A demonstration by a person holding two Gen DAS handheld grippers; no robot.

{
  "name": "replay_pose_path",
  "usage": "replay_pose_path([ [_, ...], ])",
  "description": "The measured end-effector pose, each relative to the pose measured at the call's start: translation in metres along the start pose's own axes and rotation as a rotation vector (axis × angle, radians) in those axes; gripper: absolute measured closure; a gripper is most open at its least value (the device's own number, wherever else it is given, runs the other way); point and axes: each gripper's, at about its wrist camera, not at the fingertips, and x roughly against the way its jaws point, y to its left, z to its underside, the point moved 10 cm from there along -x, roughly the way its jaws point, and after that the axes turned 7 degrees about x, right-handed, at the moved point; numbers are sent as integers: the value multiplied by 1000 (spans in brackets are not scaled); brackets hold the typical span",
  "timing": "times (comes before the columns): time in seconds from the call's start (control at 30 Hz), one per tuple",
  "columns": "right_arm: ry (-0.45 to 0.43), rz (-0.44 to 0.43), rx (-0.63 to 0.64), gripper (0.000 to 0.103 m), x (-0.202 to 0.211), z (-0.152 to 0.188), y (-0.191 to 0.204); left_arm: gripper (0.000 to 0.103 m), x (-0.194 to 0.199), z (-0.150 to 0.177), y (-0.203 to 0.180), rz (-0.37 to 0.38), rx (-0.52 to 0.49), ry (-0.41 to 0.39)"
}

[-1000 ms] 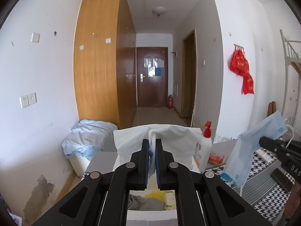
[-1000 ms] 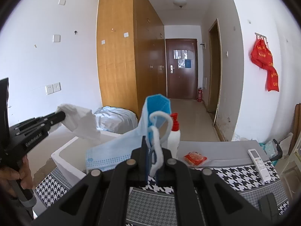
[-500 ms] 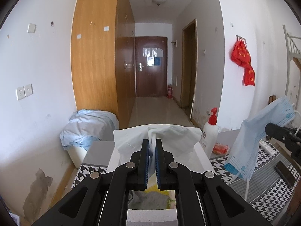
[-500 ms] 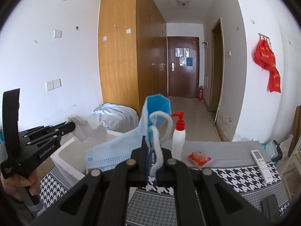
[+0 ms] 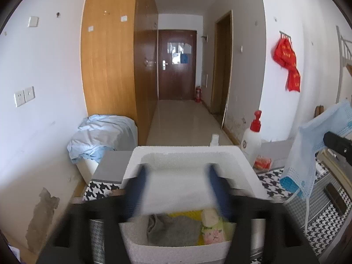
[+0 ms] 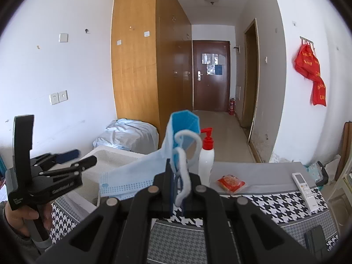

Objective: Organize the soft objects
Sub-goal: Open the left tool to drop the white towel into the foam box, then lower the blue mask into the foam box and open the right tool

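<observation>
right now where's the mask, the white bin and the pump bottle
mask (image 6: 132, 179), right wrist view, pleated light-blue panel
white bin (image 5: 246, 167), left wrist view, right rim
pump bottle (image 6: 206, 154), right wrist view, white body

The left hand-held gripper is seen opening over a white foam box; a blurred white tissue lies between its jaws, untouched.

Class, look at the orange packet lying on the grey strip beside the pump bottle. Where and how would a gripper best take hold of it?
Grip the packet across its narrow width at the near edge, coming from above and from the table's front. It lies flat on the grey strip, so its sides give little to pinch. The pump bottle stands close on its left, so that side is probably crowded; the right looks freer.
</observation>
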Motion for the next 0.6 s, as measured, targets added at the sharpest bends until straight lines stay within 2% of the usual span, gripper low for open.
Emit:
replay_pose_path([
  [0.1, -2, 3, -1, 96, 1, -1, 1, 21, 4, -3, 1, -3, 4, -14],
  [0.13, -2, 5, 1, 96, 1, -1, 2, 10, 6, -5, 2, -7, 5, -23],
  [0.17, -3, 6, 1, 96, 2, -2, 2, 4, 8, -6, 4, -15, 6, -34],
  [0.23, -5, 6, 1, 96, 2, -3, 3, 2, 13, -9, 5, -22, -1, -62],
  [0.6, -17, 1, 17, 96, 0, -14, 11, 1, 27, -17, 15, -35, 11, -89],
])
